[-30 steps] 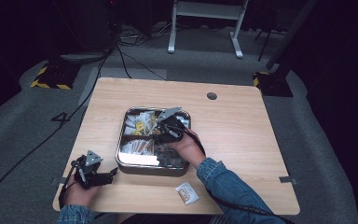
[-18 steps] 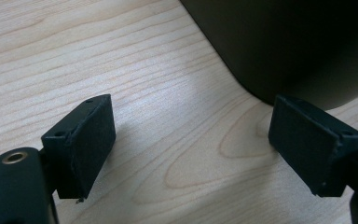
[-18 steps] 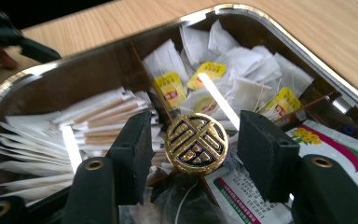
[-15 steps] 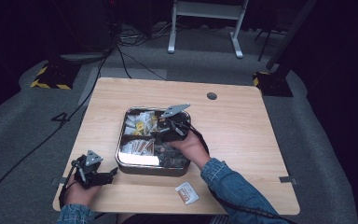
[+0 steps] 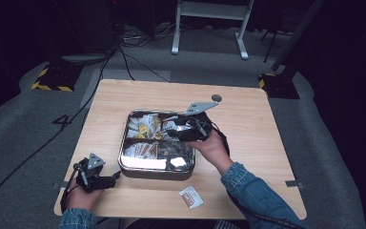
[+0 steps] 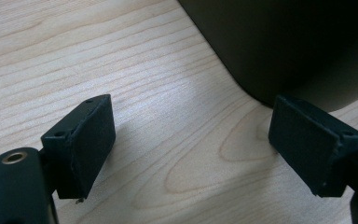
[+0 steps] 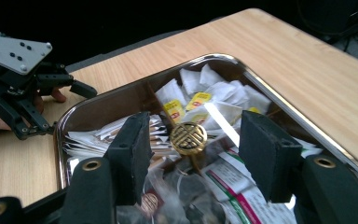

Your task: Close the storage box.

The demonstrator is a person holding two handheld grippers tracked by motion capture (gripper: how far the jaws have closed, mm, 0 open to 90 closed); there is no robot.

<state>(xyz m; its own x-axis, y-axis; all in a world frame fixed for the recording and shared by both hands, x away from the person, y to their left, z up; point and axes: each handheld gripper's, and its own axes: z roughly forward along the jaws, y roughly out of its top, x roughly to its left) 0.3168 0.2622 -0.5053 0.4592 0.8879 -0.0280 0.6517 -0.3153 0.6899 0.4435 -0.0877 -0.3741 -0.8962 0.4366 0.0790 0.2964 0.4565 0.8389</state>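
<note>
— Moved since before? Right gripper [image 5: 171, 128] has lifted over the metal tin [image 5: 124, 143], jaws just opening, nothing between them.
— Brass knob [image 7: 188, 138]?
— Mid-tin, among tea packets [image 7: 193, 100]; stem hidden.
— Left gripper [image 6: 191, 149]?
— Released, on table [image 6: 121, 60], beside the tin's corner.

Tin [image 5: 124, 143] mid-table [image 5: 267, 143], one sachet [image 5: 191, 197] just before it.

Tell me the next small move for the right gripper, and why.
Probably carry the right gripper out over the tray rim toward the loose packet on the table's near edge. Its jaws have just been opening and stand apart with nothing between them, above the tray of sachets; the packet lies alone outside it.
</note>
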